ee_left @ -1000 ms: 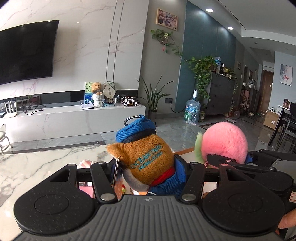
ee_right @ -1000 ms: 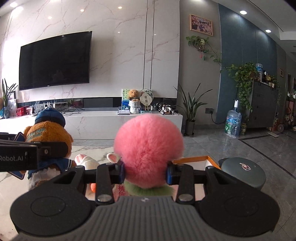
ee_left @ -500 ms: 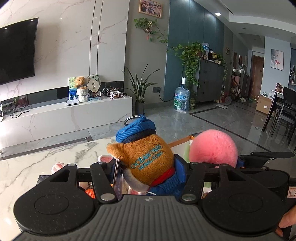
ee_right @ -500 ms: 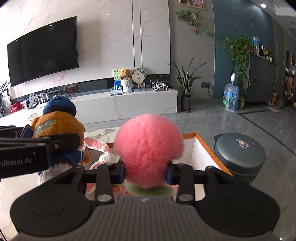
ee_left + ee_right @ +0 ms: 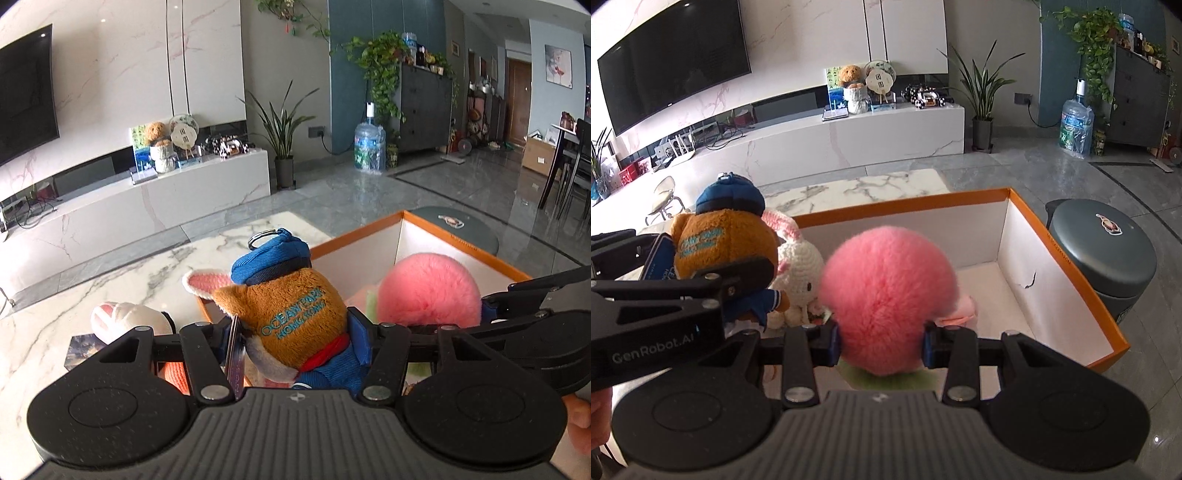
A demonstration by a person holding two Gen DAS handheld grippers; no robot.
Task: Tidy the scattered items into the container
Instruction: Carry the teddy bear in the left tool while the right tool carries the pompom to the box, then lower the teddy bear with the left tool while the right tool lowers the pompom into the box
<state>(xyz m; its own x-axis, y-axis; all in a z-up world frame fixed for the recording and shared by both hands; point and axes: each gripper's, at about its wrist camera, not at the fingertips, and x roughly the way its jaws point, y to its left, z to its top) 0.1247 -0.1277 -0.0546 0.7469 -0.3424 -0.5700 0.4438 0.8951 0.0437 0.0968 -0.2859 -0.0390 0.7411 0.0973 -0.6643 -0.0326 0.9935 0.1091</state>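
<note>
My left gripper (image 5: 293, 341) is shut on a brown plush bear (image 5: 291, 310) with a blue cap and blue clothes, held over the left end of the orange-rimmed white box (image 5: 465, 249). My right gripper (image 5: 881, 341) is shut on a fluffy pink pom-pom toy (image 5: 886, 299) with a green base, held above the box (image 5: 1067, 266). The pom-pom (image 5: 428, 291) also shows to the right in the left wrist view, and the bear (image 5: 720, 247) to the left in the right wrist view. A white crochet bunny (image 5: 798, 266) with pink ears sits inside the box behind the bear.
The box stands on a white marble table (image 5: 92, 266). A white and pink round toy (image 5: 125, 321) and a dark card (image 5: 83, 350) lie on the table left of the box. A grey round stool (image 5: 1104, 243) stands right of the box. A pink cloth item (image 5: 960, 306) lies inside.
Both grippers have tilted downward and moved forward over the box with their toys still held. More of the box interior and the bunny have come into sight.
</note>
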